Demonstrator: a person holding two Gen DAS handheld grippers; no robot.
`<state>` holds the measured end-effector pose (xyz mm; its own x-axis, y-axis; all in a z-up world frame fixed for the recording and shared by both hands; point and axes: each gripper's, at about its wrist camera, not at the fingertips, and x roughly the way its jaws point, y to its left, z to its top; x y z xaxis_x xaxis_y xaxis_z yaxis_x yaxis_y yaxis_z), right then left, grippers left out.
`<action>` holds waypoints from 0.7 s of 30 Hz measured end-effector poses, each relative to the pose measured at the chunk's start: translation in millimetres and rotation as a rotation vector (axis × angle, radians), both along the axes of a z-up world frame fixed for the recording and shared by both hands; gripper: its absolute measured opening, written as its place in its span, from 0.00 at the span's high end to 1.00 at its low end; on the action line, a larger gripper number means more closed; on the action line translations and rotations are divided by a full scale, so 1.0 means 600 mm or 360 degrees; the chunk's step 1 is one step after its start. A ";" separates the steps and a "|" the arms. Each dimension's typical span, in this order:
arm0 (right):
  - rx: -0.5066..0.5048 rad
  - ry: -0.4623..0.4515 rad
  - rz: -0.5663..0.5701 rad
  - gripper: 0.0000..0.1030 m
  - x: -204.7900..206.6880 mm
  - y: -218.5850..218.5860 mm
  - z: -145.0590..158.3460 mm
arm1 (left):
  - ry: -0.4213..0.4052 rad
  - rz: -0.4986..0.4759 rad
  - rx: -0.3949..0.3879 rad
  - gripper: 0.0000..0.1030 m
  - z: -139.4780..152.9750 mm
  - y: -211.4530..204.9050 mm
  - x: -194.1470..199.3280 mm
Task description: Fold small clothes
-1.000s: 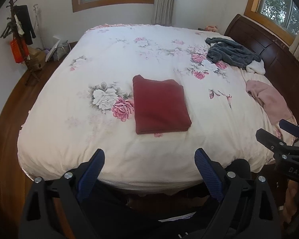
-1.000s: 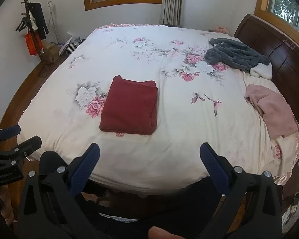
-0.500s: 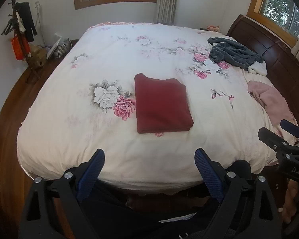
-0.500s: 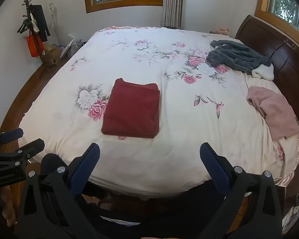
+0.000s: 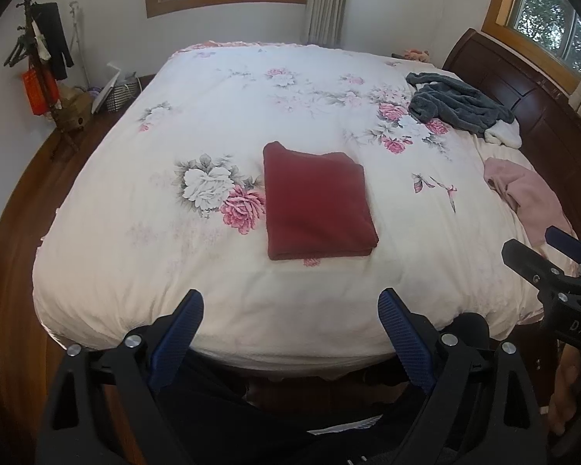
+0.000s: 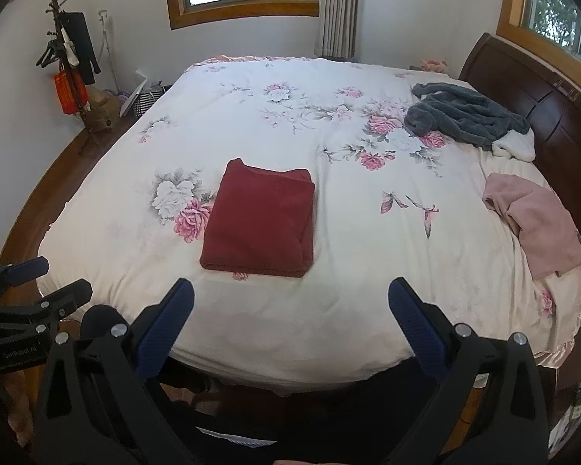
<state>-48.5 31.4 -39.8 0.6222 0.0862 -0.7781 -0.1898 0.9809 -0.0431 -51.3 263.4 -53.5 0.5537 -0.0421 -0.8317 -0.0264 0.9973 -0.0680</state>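
A dark red garment (image 5: 315, 203) (image 6: 261, 221) lies folded into a neat rectangle near the front middle of the floral bed cover (image 5: 251, 116) (image 6: 329, 124). My left gripper (image 5: 290, 310) hangs open at the bed's front edge, short of the garment, with nothing between its fingers. My right gripper (image 6: 290, 298) is also open and empty at that same edge; it shows in the left wrist view as the right gripper (image 5: 538, 244) at the far right. A crumpled grey garment (image 5: 459, 102) (image 6: 464, 116) and a pink garment (image 5: 526, 193) (image 6: 530, 221) lie on the bed's right side.
A dark wooden headboard (image 5: 523, 97) (image 6: 542, 97) runs along the bed's right. A coat stand (image 5: 38, 58) (image 6: 67, 58) with hanging items and a basket (image 5: 122, 91) stand on the wooden floor at the left. Windows are behind the bed.
Both grippers have tilted up and drawn slightly back, so the bed and red garment sit a little lower in view. Nothing on the bed moved.
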 end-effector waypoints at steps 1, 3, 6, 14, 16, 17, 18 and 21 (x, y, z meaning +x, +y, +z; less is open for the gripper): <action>0.0000 0.0003 -0.0001 0.03 0.000 0.000 -0.001 | 0.0001 0.0000 0.0002 0.11 0.000 0.000 0.000; 0.0001 0.0009 0.0001 0.03 0.001 0.000 -0.003 | 0.0001 0.0001 0.0003 0.11 0.000 0.000 0.001; 0.0005 0.0016 -0.0001 0.03 0.000 -0.001 -0.007 | 0.0002 0.0001 0.0002 0.11 0.000 0.000 0.001; 0.0008 0.0023 -0.0008 0.03 -0.001 -0.003 -0.009 | 0.0000 0.0003 0.0003 0.11 0.000 0.001 0.001; 0.0010 0.0025 -0.0009 0.03 -0.001 -0.003 -0.009 | -0.0001 0.0002 0.0005 0.11 0.001 0.002 0.002; 0.0009 0.0025 -0.0007 0.03 -0.001 -0.003 -0.009 | 0.0000 0.0003 0.0007 0.11 0.001 0.002 0.003; 0.0008 0.0025 -0.0007 0.03 -0.001 -0.002 -0.009 | -0.0001 0.0005 0.0010 0.11 0.001 0.004 0.004; 0.0012 0.0026 -0.0004 0.03 -0.002 -0.002 -0.010 | -0.0002 0.0009 0.0014 0.11 0.002 0.006 0.007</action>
